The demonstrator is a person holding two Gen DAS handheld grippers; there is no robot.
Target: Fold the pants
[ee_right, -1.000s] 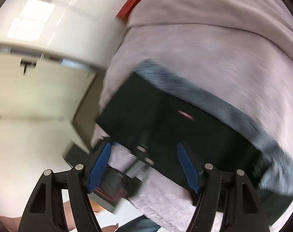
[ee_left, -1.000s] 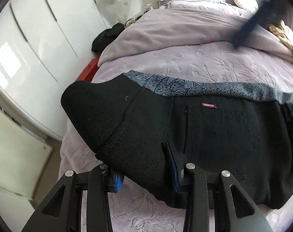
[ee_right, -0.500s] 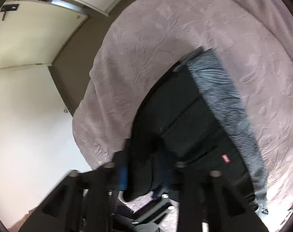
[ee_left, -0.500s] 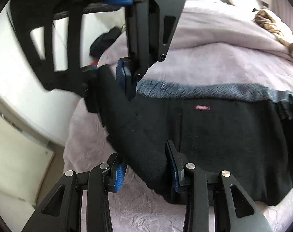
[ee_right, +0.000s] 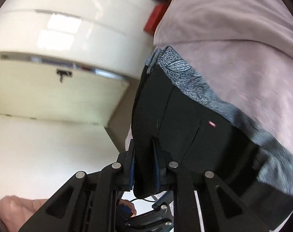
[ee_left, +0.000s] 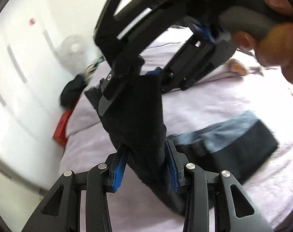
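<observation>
Black knit pants with a blue-grey patterned waistband, part lifted off the pale lilac embossed bedspread, the rest lying folded on it to the right in my left wrist view. Far left there: glossy white wardrobe doors, a red box on the floor by the bed edge, a dark bundle above it. My left gripper has its blue-padded fingers on either side of a hanging fold of the black fabric; jaws look only partly closed, left pad apart from the cloth, so I cannot tell if it grips. Above it my right gripper pinches the raised corner of the same fold, blurred, with my right hand on the handle at top right. Right wrist view, left to right: white wardrobe, cream door, then my right gripper with jaws drawn close and clamped on the black edge of the pants, small red label on them, waistband running diagonally, lilac bedspread on the right.
</observation>
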